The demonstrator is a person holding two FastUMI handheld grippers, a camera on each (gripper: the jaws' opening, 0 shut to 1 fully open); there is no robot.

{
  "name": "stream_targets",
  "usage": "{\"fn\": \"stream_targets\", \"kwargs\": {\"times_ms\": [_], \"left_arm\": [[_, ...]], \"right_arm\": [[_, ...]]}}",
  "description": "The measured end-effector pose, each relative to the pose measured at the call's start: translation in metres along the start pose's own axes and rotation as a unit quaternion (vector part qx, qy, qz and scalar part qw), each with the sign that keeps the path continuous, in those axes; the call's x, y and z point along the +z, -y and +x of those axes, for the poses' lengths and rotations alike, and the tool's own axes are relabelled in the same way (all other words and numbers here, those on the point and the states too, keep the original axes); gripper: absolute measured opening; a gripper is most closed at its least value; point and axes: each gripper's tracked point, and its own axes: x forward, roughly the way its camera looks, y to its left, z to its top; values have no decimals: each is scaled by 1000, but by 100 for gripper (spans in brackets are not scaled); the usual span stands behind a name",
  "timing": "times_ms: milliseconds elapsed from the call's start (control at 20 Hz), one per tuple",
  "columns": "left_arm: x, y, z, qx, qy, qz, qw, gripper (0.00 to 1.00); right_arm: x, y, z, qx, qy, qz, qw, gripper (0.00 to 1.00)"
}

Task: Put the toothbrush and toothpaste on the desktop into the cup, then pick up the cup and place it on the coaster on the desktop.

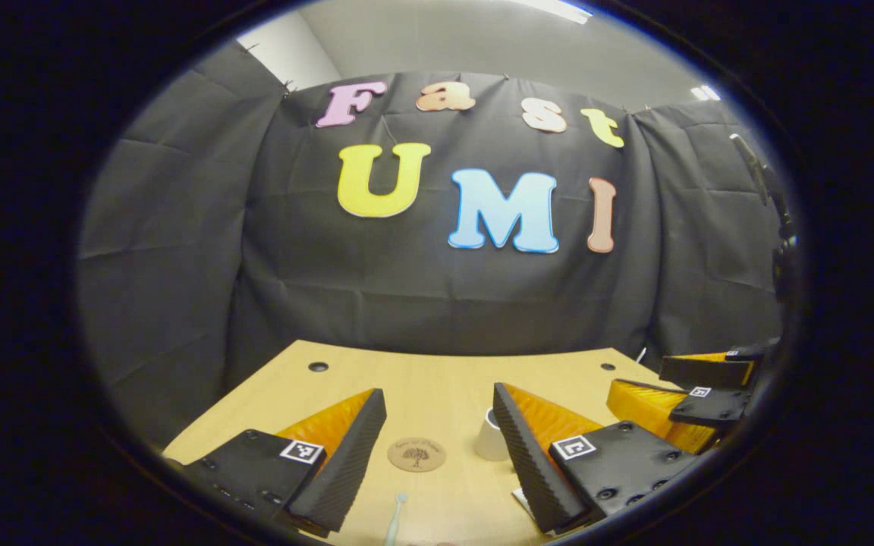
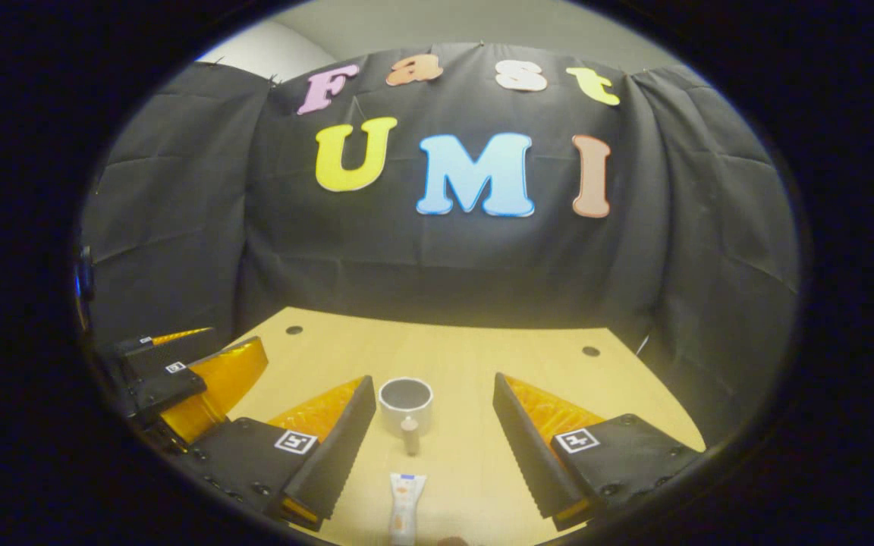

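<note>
In the left gripper view my left gripper (image 1: pixel 437 462) hangs open over the wooden desktop (image 1: pixel 429 379). Between its fingers lies a round brown coaster (image 1: pixel 416 454), with a pale blue toothbrush (image 1: pixel 395 519) nearer me. A white cup (image 1: pixel 490 436) is half hidden behind the right finger, and the right gripper (image 1: pixel 699 402) shows farther right. In the right gripper view my right gripper (image 2: pixel 433 447) is open above the desktop (image 2: pixel 452 349). The white cup (image 2: pixel 405 403) stands upright between its fingers, handle toward me. A white toothpaste tube (image 2: pixel 405 504) lies flat just below it. The left gripper (image 2: pixel 179 379) sits at left.
The desktop has small dark holes near its far corners, such as a hole (image 1: pixel 318 366) and a hole (image 2: pixel 591 351). Black cloth wall (image 1: pixel 444 303) closes off the far side and both flanks of the table.
</note>
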Motion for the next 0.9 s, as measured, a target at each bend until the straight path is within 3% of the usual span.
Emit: {"fn": "stream_targets", "kwargs": {"times_ms": [250, 550, 750, 900], "left_arm": [[-63, -11, 9, 1, -121, -21, 992, 93], [-122, -26, 16, 18, -243, 0, 970, 94], [-153, -26, 14, 13, -314, 5, 949, 94], [-185, -26, 5, 12, -379, -3, 925, 96]], "right_arm": [[-42, -13, 18, 26, -97, 10, 995, 99], [-79, -23, 32, 46, -198, 27, 979, 99], [-103, -28, 38, 51, -251, 32, 966, 98], [-121, -35, 37, 63, -295, 37, 953, 94]]}}
